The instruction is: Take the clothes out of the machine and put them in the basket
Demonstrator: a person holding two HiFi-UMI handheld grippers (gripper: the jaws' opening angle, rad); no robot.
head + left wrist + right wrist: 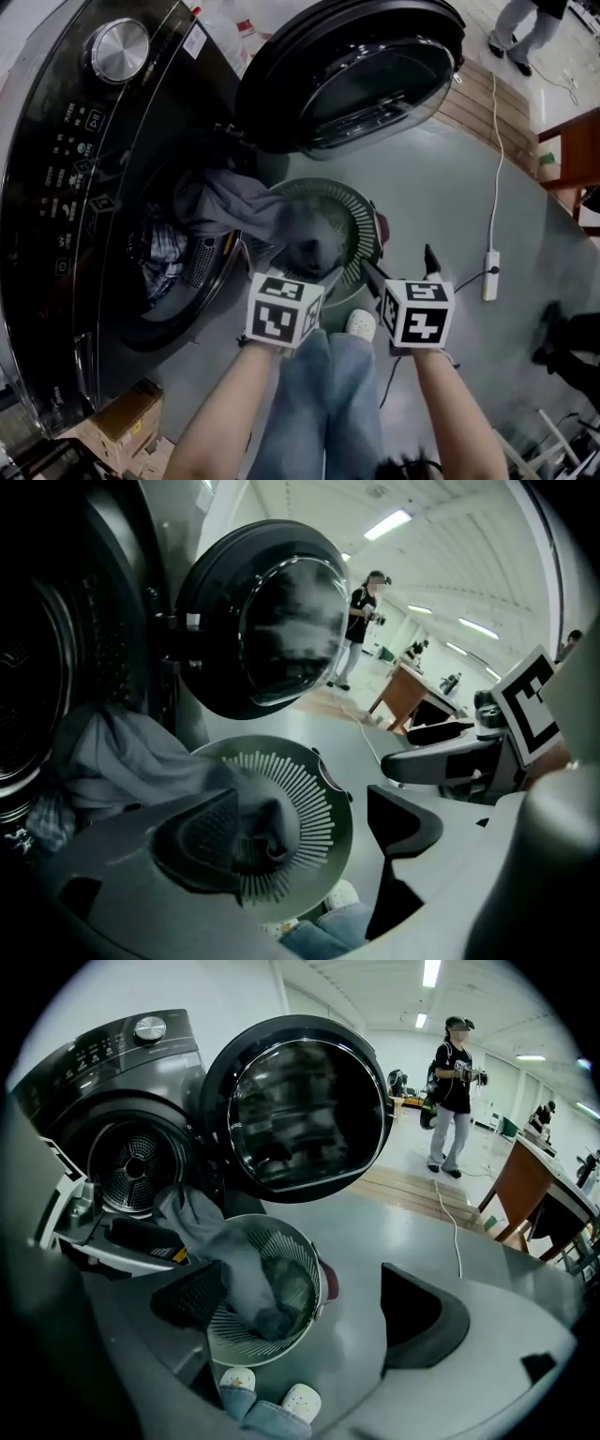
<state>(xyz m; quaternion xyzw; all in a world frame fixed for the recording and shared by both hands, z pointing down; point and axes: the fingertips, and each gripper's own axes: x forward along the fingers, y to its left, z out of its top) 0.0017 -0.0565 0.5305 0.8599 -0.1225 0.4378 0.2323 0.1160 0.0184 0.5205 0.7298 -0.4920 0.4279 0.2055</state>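
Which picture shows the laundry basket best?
The right gripper view: almost all of the basket shows, rim and inside. In the head view a grey garment covers its left side; in the left gripper view the left claw blocks part.

The machine [47, 216] is glossy black. A plain grey garment [230, 208] trails into the pale, slatted basket [361, 204]. A blue-and-white checked cloth [165, 246] lies inside the machine.

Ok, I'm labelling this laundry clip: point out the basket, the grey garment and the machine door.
basket [291, 1246], right gripper view, on its slotted far wall.
grey garment [225, 202], head view, on the fold draped out of the drum.
machine door [375, 80], head view, on its glass window.
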